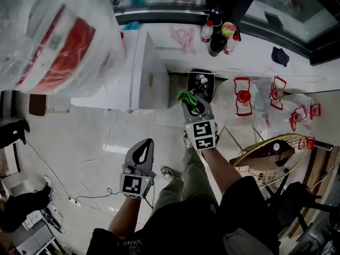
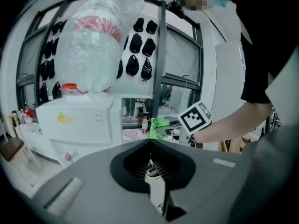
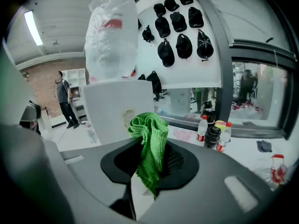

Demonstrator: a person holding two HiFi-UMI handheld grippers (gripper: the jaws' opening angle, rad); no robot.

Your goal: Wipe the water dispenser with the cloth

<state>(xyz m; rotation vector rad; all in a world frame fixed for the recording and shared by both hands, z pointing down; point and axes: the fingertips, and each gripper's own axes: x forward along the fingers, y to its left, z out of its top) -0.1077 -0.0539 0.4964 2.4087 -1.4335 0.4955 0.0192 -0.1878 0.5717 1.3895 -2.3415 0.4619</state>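
cloth (image 3: 149, 139) hung pinched in the right gripper (image 1: 195, 106) near the dispenser (image 1: 141, 73) but not touching it, left gripper (image 1: 142, 152) closed on nothing, so wiping seemed not yet begun.

Bright green cloth (image 3: 149, 141) — white water dispenser (image 3: 117, 108), red-marked clear bag (image 3: 112, 36), black caps (image 3: 183, 45)

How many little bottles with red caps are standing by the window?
2. One bottle stands left of the black container, the other bottle right of it, on the white ledge. More may be hidden.
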